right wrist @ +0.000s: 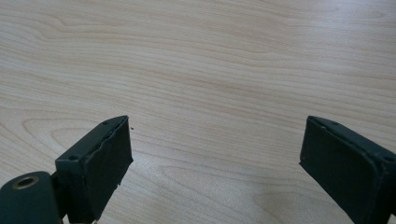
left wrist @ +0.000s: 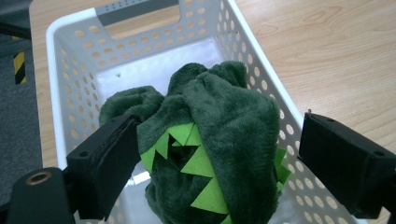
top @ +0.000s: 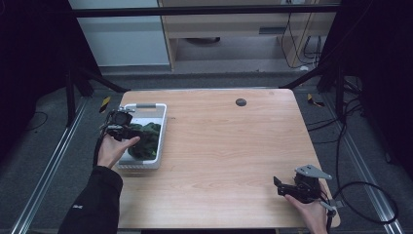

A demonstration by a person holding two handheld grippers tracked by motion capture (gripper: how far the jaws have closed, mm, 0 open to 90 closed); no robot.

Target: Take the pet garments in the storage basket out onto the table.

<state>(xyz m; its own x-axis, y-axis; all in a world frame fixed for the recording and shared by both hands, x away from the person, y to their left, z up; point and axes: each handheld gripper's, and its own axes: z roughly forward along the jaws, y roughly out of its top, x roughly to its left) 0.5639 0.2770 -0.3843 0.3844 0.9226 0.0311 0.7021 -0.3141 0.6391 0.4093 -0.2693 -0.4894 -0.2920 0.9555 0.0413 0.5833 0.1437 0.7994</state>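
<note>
A dark green plush toy [left wrist: 219, 116] with bright green felt spikes lies in a white perforated basket [left wrist: 70, 65] at the table's left side. From above, the toy [top: 147, 138] takes up the near half of the basket [top: 146, 165]. My left gripper [left wrist: 219, 135] is open and straddles the toy: its left jaw touches the plush and its right jaw stands clear beside it. The high view shows that gripper [top: 124, 130] over the basket's left wall. My right gripper [top: 278, 186] rests near the table's front right corner, open [right wrist: 215, 135] over bare wood.
A small dark round disc [top: 240, 102] sits at the table's far middle. The wooden tabletop [top: 219, 146] stretches bare between the basket and my right hand. A cable [top: 365, 195] trails off the right edge onto the floor.
</note>
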